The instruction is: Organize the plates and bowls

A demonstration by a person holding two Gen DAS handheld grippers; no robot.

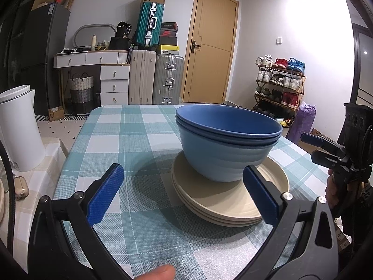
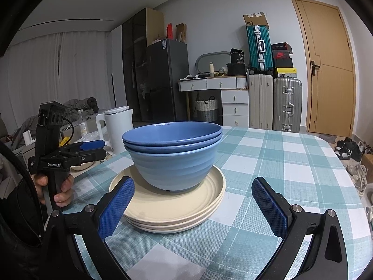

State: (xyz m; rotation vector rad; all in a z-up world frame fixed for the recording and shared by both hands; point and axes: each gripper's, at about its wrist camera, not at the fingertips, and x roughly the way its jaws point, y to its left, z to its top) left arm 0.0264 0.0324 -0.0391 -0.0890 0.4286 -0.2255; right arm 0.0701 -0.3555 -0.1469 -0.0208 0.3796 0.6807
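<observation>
A stack of blue bowls (image 1: 228, 144) stands nested on a stack of cream plates (image 1: 223, 200) on the checked tablecloth (image 1: 130, 140). The same bowls (image 2: 173, 154) and plates (image 2: 172, 210) show in the right wrist view. My left gripper (image 1: 184, 193) is open and empty, just in front of the plates, with its right finger overlapping the plate rim in view. My right gripper (image 2: 193, 207) is open and empty, its fingers on either side of the plate stack's near edge. The right gripper also shows at the right edge of the left wrist view (image 1: 312, 149), and the left gripper at the left in the right wrist view (image 2: 98, 149).
A white kettle (image 1: 18, 128) stands on a side surface left of the table. Small earbuds case (image 1: 21, 190) lies near it. Behind the table are suitcases (image 1: 167, 79), a drawer unit (image 1: 114, 84), a door (image 1: 209, 46) and a shoe rack (image 1: 279, 81).
</observation>
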